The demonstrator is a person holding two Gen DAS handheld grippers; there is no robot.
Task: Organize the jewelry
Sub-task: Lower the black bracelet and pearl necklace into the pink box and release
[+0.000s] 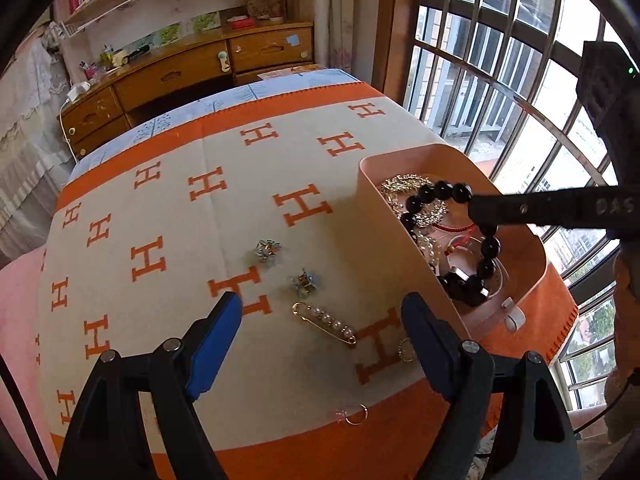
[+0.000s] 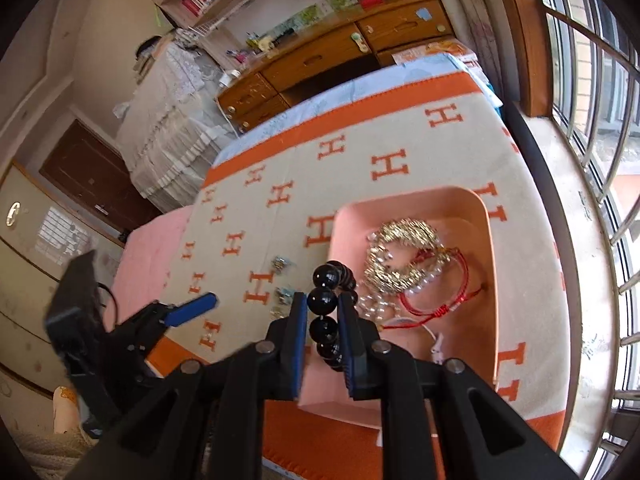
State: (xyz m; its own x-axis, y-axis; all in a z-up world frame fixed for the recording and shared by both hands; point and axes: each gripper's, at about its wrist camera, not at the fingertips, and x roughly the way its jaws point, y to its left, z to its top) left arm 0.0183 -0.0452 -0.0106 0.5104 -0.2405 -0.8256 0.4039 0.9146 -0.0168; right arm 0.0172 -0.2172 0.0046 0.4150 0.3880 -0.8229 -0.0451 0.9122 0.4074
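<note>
My right gripper point(image 2: 322, 299) is shut on a black bead bracelet point(image 2: 323, 276), which hangs over the near left part of the pink box point(image 2: 490, 240). From the left wrist view the same bracelet point(image 1: 452, 192) dangles inside the box point(image 1: 400, 216), which holds a gold chain point(image 2: 404, 256), a red cord bracelet point(image 2: 440, 300) and pearls. My left gripper point(image 1: 322, 302) is open above the H-patterned cloth with nothing between its pads. Below it lie a pearl pin point(image 1: 326, 323), two blue-silver earrings point(image 1: 268, 249) point(image 1: 305, 283), a small sparkly ring point(image 1: 405, 349) and a thin ring point(image 1: 354, 414).
The cloth point(image 1: 180, 208) covers a bed whose right side runs along a barred window point(image 1: 500, 80). A wooden desk with drawers point(image 1: 180, 76) stands beyond the far end. Pink bedding point(image 2: 152, 248) lies to the left. The left gripper's blue finger pad point(image 2: 192, 307) shows in the right wrist view.
</note>
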